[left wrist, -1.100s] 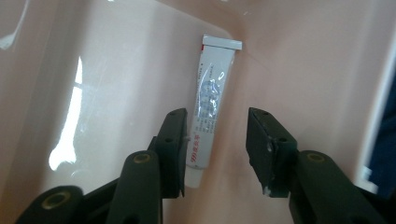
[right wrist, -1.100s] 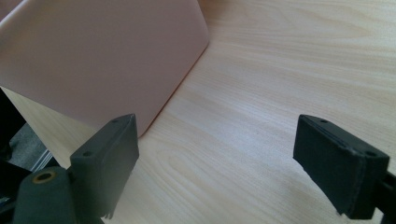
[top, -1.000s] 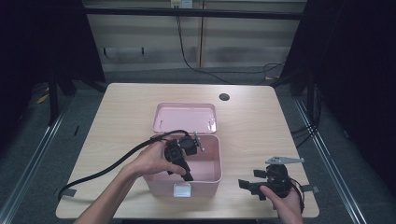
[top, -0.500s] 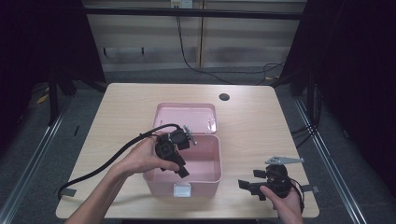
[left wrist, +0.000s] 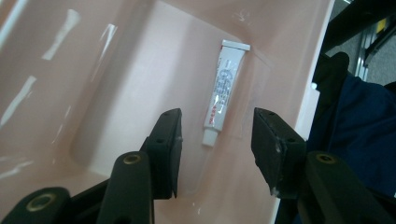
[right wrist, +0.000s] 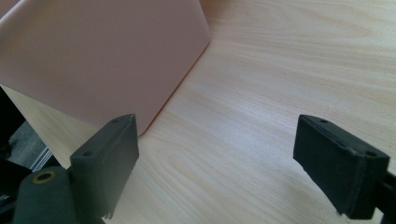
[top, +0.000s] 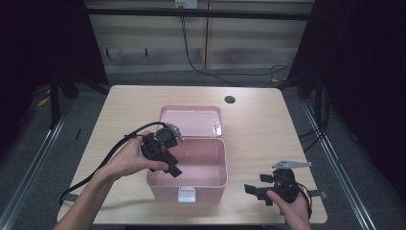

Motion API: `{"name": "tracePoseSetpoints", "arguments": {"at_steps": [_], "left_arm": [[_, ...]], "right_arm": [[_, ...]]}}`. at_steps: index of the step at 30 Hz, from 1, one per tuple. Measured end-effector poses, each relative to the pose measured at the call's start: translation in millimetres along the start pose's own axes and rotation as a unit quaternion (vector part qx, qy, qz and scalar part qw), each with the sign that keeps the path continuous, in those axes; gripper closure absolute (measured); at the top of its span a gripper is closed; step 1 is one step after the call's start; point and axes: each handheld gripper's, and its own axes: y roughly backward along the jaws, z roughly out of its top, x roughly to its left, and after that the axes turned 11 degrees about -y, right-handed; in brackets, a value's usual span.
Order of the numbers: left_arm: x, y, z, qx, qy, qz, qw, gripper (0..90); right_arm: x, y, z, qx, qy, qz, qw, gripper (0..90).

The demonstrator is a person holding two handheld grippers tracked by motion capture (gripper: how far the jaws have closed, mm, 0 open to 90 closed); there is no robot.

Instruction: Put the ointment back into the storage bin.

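Currently the small white squeeze tube [left wrist: 223, 91] lies on the floor of the open pink plastic box [top: 210, 178], by a wall. Left tongs [top: 168, 162] have just been opening, nothing between them; right tongs [top: 256, 192] spread, idle on the wooden bench [top: 268, 129]. Risk: tongs or cable snagging the box rim and dragging it. Count: one tube, one box, two tongs.

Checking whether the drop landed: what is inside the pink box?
One small white tube lies on the floor of the pink box, free of the open left gripper. The corner beneath that gripper is hidden.
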Motion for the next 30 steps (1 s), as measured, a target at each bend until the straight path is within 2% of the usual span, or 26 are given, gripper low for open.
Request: {"name": "tracePoseSetpoints", "arguments": {"at_steps": [5, 9, 11, 14, 16, 17, 19, 21, 22, 24, 28, 30], "left_arm": [[-1.6, 12.3, -6.2, -0.017, 0.002, 0.012, 0.9998, 53.6], [-3.3, 21.6, -11.7, -0.019, 0.0, 0.015, 0.9997, 50.9], [-5.1, 25.9, -14.9, -0.03, 0.005, 0.02, 0.9993, 50.9], [-7.4, 33.9, -20.6, -0.038, 0.002, 0.024, 0.999, 50.5], [-6.7, 37.5, -25.9, -0.034, -0.003, 0.032, 0.9989, 50.3], [-6.5, 38.9, -28.9, -0.036, 0.009, 0.03, 0.9989, 49.3], [-5.8, 41.4, -34.5, -0.034, 0.018, 0.039, 0.9985, 47.7], [-6.6, 47.9, -42.5, -0.036, 0.015, 0.044, 0.9983, 46.9], [-7.7, 51.2, -47.2, -0.049, 0.025, 0.046, 0.9974, 46.8], [-6.3, 56.7, -54.3, -0.045, 0.019, 0.052, 0.9975, 46.8], [-4.5, 60.6, -70.6, -0.05, 0.05, 0.062, 0.9956, 45.8], [-5.6, 59.6, -77.2, -0.058, 0.06, 0.059, 0.9947, 44.9]], "right_arm": [[0.2, -0.1, -0.3, 0.001, 0.0, 0.001, 1.0, 13.7], [0.4, 0.6, -0.2, -0.001, 0.002, 0.003, 1.0, 13.7], [0.5, 0.7, -0.3, 0.0, 0.001, 0.003, 1.0, 13.7], [0.3, 1.0, -0.5, -0.002, 0.0, 0.003, 1.0, 13.7], [0.1, 0.9, -0.6, -0.001, 0.0, 0.003, 1.0, 13.7], [0.1, 0.8, -0.6, -0.002, -0.001, 0.002, 1.0, 13.7], [0.1, 0.6, -0.5, -0.001, -0.001, 0.003, 1.0, 13.7], [-0.4, -0.1, -0.2, -0.002, -0.003, 0.002, 1.0, 13.7], [-0.3, -0.2, 0.0, -0.002, -0.004, 0.001, 1.0, 13.7], [-0.4, -0.2, -0.1, -0.001, -0.005, 0.0, 1.0, 13.7], [0.0, -0.1, -0.6, -0.003, -0.003, 0.001, 1.0, 13.8], [0.0, -0.4, -0.3, -0.002, -0.004, -0.001, 1.0, 13.7]]}}
